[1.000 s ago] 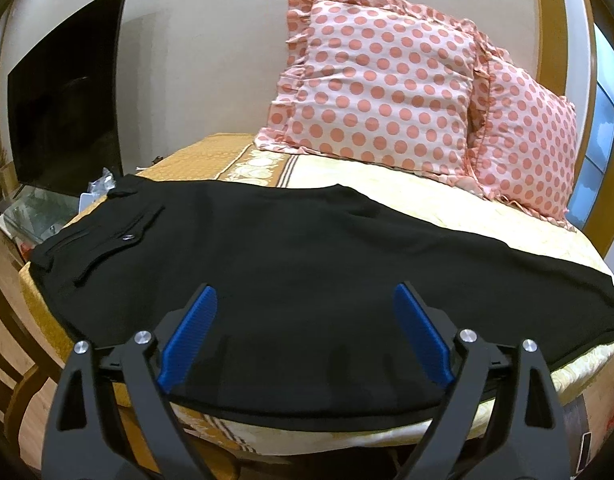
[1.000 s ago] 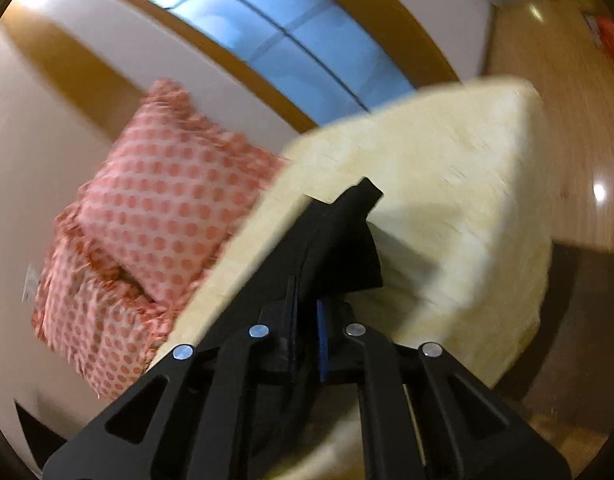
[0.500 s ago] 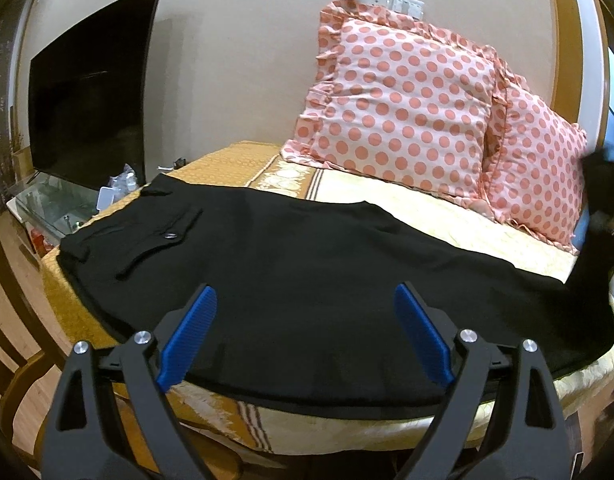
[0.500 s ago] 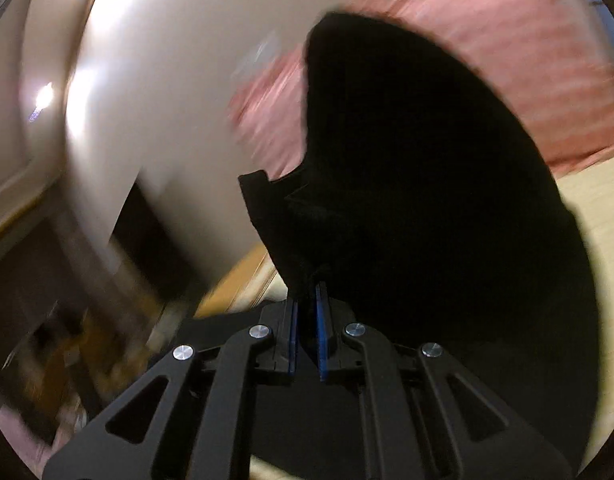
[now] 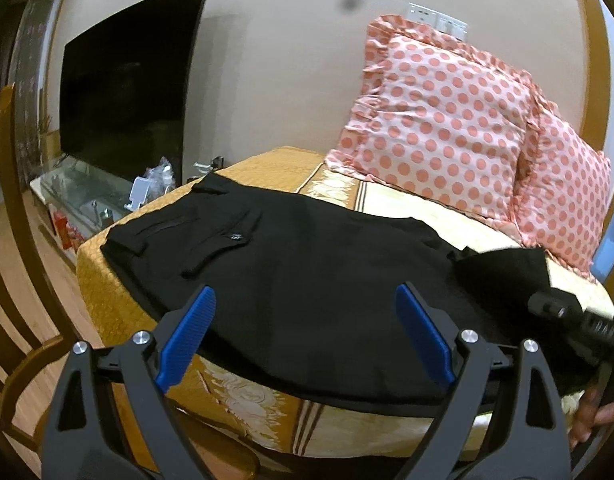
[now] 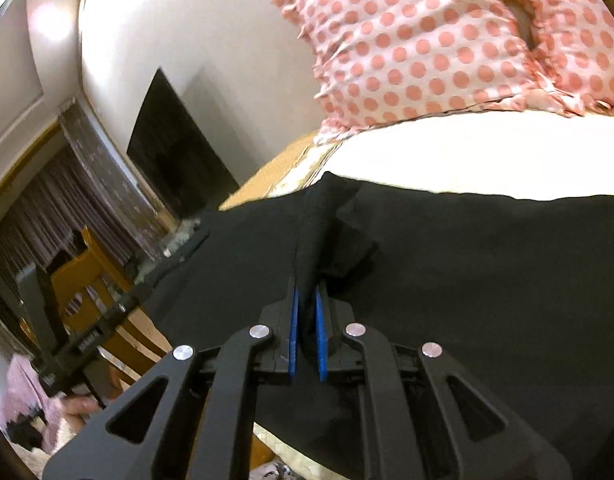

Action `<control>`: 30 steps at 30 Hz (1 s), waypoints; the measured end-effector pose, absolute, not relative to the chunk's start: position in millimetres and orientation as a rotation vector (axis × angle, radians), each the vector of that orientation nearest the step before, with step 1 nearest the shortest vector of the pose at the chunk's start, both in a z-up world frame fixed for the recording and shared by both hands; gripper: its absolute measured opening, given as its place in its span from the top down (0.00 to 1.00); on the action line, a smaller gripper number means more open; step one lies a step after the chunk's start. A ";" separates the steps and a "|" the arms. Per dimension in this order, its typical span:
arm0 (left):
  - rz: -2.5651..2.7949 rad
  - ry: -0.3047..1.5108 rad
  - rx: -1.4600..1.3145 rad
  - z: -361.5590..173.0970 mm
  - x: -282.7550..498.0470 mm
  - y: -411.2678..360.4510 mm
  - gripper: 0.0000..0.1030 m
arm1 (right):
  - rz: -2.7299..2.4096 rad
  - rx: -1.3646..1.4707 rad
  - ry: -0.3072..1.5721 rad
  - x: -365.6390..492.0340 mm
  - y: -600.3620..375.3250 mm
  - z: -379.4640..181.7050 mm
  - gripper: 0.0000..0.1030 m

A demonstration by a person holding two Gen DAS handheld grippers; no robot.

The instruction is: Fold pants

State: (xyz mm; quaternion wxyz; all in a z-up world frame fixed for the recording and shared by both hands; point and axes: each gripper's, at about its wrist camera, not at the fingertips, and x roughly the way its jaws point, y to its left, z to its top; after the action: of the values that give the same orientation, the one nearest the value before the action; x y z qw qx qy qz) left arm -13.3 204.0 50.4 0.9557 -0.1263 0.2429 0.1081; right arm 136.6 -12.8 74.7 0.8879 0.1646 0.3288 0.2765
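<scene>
Black pants (image 5: pixel 307 272) lie across the yellow bed (image 5: pixel 107 280), waistband and back pocket at the left. My left gripper (image 5: pixel 305 334) is open and empty, hovering over the pants' near edge. My right gripper (image 6: pixel 305 312) is shut on the leg end of the pants (image 6: pixel 311 236) and holds it above the spread fabric (image 6: pixel 487 280). In the left wrist view the right gripper (image 5: pixel 547 304) shows at the right with the folded-over leg end (image 5: pixel 503 272).
Two pink polka-dot pillows (image 5: pixel 447 136) lean on the wall at the back of the bed. A dark TV (image 5: pixel 127 96) stands on a glass stand (image 5: pixel 67 192) to the left. A wooden chair (image 6: pixel 87 276) stands by the bed.
My right gripper has swung the leg end from the bed's right end leftward over the pants. The left gripper has shifted its view left and stayed open.
</scene>
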 end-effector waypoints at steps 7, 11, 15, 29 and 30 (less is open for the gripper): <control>0.272 0.494 -0.279 48.5 -20.2 223.1 0.11 | 0.597 0.211 0.704 133.4 27.7 68.3 0.91; 0.326 0.479 -0.280 49.0 -29.6 237.9 0.11 | 0.638 0.081 0.786 121.1 46.3 57.0 0.50; 0.384 0.471 -0.318 47.2 -38.3 260.6 0.11 | 0.766 0.091 0.656 96.9 39.2 75.1 0.36; 0.321 0.554 -0.613 14.8 -35.1 325.6 0.11 | 0.501 -0.156 0.688 111.2 58.2 52.1 0.33; 0.306 0.552 -0.632 15.2 -31.8 329.1 0.11 | 0.517 -0.115 0.702 110.9 52.8 52.6 0.31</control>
State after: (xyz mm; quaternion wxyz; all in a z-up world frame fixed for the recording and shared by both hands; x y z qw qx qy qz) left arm -31.8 329.1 15.2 0.9019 -0.3058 0.2668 0.1480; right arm 110.9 52.8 52.6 0.9049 -0.0555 0.3398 0.2504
